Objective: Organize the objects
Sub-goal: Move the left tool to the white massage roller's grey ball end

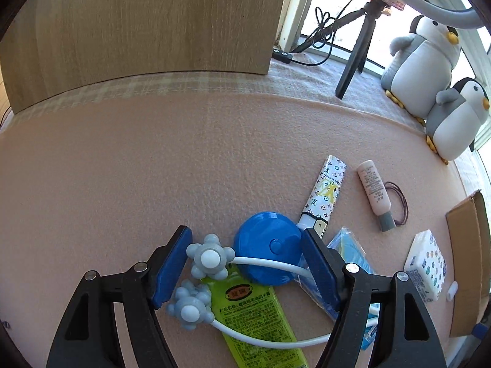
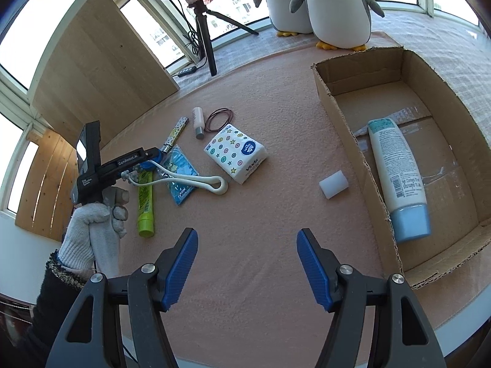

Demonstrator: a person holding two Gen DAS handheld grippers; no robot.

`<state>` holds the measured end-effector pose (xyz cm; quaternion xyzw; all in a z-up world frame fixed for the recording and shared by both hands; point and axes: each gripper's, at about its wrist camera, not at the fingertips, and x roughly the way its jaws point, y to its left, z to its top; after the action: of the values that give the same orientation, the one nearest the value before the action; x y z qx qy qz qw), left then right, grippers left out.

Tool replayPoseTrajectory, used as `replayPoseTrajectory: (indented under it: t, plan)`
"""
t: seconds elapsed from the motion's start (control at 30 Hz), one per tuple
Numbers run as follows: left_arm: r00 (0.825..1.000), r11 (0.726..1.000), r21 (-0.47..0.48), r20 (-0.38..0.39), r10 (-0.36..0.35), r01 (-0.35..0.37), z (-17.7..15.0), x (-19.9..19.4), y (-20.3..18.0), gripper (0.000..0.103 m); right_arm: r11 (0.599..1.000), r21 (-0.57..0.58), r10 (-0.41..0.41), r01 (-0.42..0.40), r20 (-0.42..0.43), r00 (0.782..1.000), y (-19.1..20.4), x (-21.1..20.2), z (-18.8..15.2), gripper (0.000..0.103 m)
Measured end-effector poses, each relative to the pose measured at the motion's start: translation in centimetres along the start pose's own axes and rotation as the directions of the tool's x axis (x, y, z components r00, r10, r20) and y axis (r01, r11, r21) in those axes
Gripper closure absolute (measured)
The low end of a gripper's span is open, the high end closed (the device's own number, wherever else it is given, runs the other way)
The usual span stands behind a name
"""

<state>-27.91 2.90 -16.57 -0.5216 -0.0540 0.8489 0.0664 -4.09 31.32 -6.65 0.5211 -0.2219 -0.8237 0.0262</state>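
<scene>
My left gripper (image 1: 247, 245) is open and low over a heap on the pink mat (image 1: 153, 168). Between its fingers lie a blue round disc (image 1: 267, 247) and the two grey knobbed heads of a white looped massager (image 1: 208, 259). The massager lies across a green tube (image 1: 254, 316). My right gripper (image 2: 247, 239) stands open over bare mat with nothing between its fingers. To its right is a cardboard box (image 2: 346, 128) holding a white lotion tube with a blue cap (image 2: 396, 168). The right wrist view shows the left gripper (image 2: 144, 165) held by a gloved hand (image 2: 89, 233).
Around the heap lie a patterned tube (image 1: 325, 193), a pink bottle (image 1: 376, 194), dark hair ties (image 1: 399, 202), a blue packet (image 1: 349, 248) and a tissue pack (image 2: 234, 156). A white block (image 2: 334, 183) lies beside the box. Two plush penguins (image 1: 429, 61), a tripod (image 1: 359, 52) and a wooden panel (image 1: 138, 24) stand behind.
</scene>
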Motion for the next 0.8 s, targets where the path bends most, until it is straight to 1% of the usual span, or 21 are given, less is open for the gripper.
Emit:
replayPoseTrajectory:
  t: [0.07, 0.2, 0.33, 0.47, 0.63, 0.73, 0.8]
  plan:
    - [1.000, 1.000, 0.006, -0.008, -0.030, 0.030, -0.8, -0.2, -0.1, 0.026, 1.000, -0.010, 0.006, -0.006, -0.005, 1.000, 0.2, 0.2, 0.0, 0.040]
    - [0.999, 0.998, 0.045, -0.009, -0.047, 0.047, -2.5, -1.1, -0.6, 0.026, 1.000, -0.025, 0.015, -0.016, -0.027, 1.000, 0.6, 1.1, 0.0, 0.040]
    - [0.998, 0.995, 0.084, -0.001, -0.061, 0.060, -4.5, -2.1, -1.2, 0.026, 0.998, -0.052, 0.029, -0.031, -0.048, 0.998, 1.1, 2.1, 0.0, 0.040]
    - [0.998, 0.987, 0.152, 0.015, -0.060, 0.057, -6.8, -3.0, -2.1, 0.025, 0.996, -0.080, 0.042, -0.049, -0.087, 0.995, 1.6, 3.8, -0.4, 0.040]
    - [0.996, 0.976, 0.200, 0.013, -0.088, 0.084, -9.1, -4.2, -2.7, 0.025, 0.989, -0.141, 0.034, -0.052, -0.129, 0.991, 2.6, 5.5, -1.4, 0.040]
    - [0.995, 0.969, 0.230, 0.020, -0.096, 0.089, -10.2, -4.5, -3.2, 0.022, 0.982, -0.181, 0.030, -0.056, -0.141, 0.990, 3.4, 6.2, -1.9, 0.040]
    - [0.994, 0.969, 0.227, 0.016, -0.105, 0.099, -10.8, -4.9, -3.3, 0.022, 0.975, -0.213, 0.030, -0.062, -0.153, 0.988, 4.0, 6.7, -2.4, 0.040]
